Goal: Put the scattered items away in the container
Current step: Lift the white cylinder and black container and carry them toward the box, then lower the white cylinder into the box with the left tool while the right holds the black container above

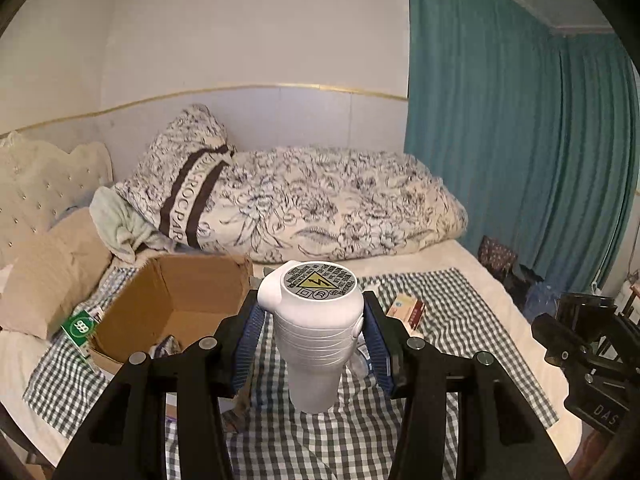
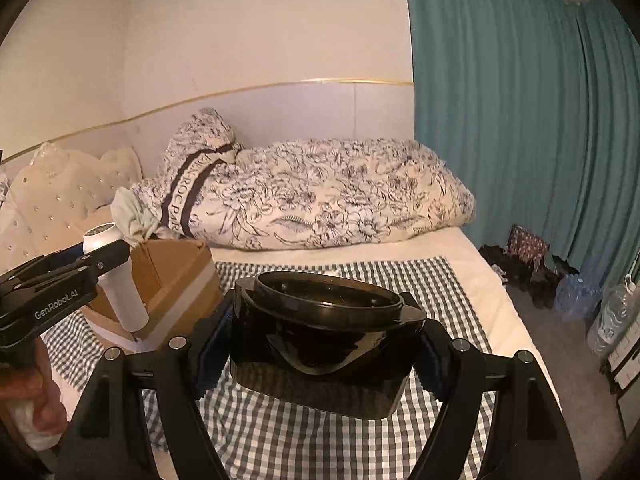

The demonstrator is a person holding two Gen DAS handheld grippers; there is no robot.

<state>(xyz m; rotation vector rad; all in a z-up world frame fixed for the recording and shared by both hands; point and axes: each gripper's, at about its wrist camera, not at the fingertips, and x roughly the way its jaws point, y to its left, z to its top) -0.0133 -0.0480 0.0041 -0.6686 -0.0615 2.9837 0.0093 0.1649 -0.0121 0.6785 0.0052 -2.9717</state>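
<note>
1. The step in hand looked like the carry: both grippers were loaded and held above the checked cloth (image 1: 452, 312) on the bed, with the box (image 1: 176, 300) not yet reached.
2. The left gripper (image 1: 314, 340) was clamped on a white device (image 1: 316, 328), its blue pads (image 1: 250, 344) pressing the ribbed body from both sides. The device stood nearly upright, its warning label facing up, clear of the cloth.
3. The right gripper (image 2: 320, 348) held a black bowl (image 2: 320, 328), jaws set fairly wide to span it, pads against its flanks. Its rim faced up; whether anything lay inside I could not tell.
4. The box sat open on the cloth, left of and beyond both grippers. Something lay in its near corner, too dim to name.
5. A green packet (image 1: 80, 326) lay just beside the box's left wall, and a small carton (image 1: 406, 310) to the right, both still outside.
6. Next, each load would probably need swinging left over the opening, one at a time, lowered, then released.
</note>
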